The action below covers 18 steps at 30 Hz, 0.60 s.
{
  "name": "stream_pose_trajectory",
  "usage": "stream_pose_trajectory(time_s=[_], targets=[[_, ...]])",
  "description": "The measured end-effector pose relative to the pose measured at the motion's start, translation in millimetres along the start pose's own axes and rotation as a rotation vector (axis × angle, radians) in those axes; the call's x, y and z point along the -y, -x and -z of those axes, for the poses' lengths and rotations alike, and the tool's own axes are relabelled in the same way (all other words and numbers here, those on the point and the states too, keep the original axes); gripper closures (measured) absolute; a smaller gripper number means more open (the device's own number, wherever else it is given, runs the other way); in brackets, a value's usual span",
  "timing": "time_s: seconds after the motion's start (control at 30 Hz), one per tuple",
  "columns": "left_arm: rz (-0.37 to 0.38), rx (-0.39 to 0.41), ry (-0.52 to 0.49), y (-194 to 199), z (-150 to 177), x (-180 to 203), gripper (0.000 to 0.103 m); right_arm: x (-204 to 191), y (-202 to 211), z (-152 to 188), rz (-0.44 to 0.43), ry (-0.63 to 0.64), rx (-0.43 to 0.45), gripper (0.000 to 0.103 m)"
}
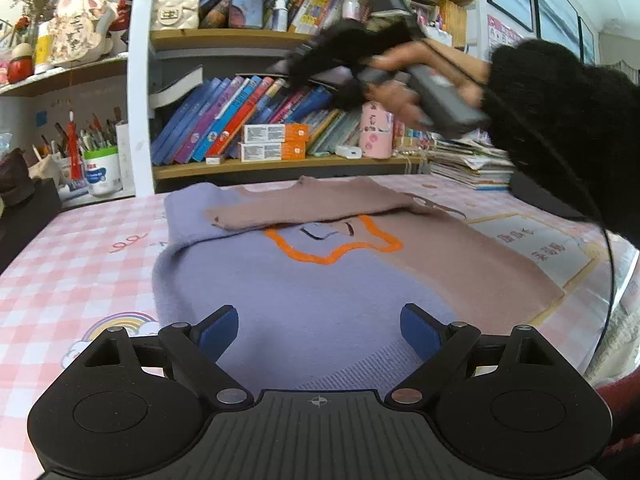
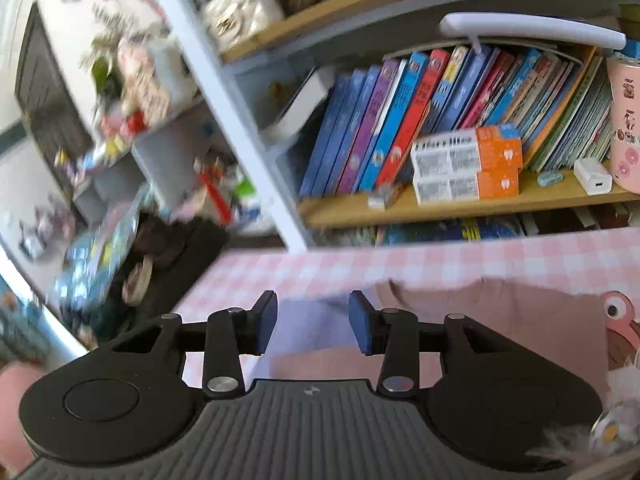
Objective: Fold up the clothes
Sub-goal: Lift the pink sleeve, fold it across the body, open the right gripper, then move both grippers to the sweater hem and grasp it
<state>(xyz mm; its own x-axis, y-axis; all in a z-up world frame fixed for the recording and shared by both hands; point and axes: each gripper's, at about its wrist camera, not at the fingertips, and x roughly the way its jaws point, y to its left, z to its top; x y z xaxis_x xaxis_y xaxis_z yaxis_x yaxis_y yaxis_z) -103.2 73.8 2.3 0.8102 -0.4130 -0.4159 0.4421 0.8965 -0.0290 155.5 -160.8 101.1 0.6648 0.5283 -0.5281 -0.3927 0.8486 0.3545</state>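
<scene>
Sweater [image 1: 304,280] (soft lilac/mauve knit) lies flat; both grippers' fingers [image 1: 218,330] [image 2: 266,322] spread, empty.

Table [image 1: 80,264] with pink-white check cloth, rainbow print near edge; lilac-and-brown sweater [image 1: 304,280] flat on it, sleeve folded across; magazine stack [image 1: 472,168] at far right.

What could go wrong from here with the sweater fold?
1. The brown sleeve lies slanted across the sweater, so the next fold may come out crooked.
2. The left gripper hangs open low over the hem; closing there could bunch the knit.
3. The right gripper is open with nothing between its pads, near the table's far edge; pulling away carelessly could drag the cloth.
</scene>
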Motion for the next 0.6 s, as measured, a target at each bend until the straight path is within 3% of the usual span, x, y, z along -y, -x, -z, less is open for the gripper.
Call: stream_pose_trajectory(time_s=[0.17,0.3,0.4,0.53,0.6], targets=[[-0.050,0.007,0.020,10.4,-0.1,-11.0,0.013,0.8,55.6,55.1,0.048,0.113,-0.071,0.064],[-0.105,-0.006,0.058,21.2,1.2,-23.8,0.013,18.6,123.2,130.9,0.100,0.074,-0.090,0.063],[-0.126,-0.030,0.100,29.7,1.8,-31.8,0.014,36.4,176.9,187.6,0.145,-0.011,-0.054,0.063],[-0.139,-0.073,0.168,37.6,5.2,-39.3,0.046,62.1,232.4,243.6,0.203,-0.146,-0.007,0.063],[-0.131,-0.082,0.212,38.0,6.7,-43.7,0.050,71.6,244.3,256.1,0.200,-0.193,0.004,0.063]])
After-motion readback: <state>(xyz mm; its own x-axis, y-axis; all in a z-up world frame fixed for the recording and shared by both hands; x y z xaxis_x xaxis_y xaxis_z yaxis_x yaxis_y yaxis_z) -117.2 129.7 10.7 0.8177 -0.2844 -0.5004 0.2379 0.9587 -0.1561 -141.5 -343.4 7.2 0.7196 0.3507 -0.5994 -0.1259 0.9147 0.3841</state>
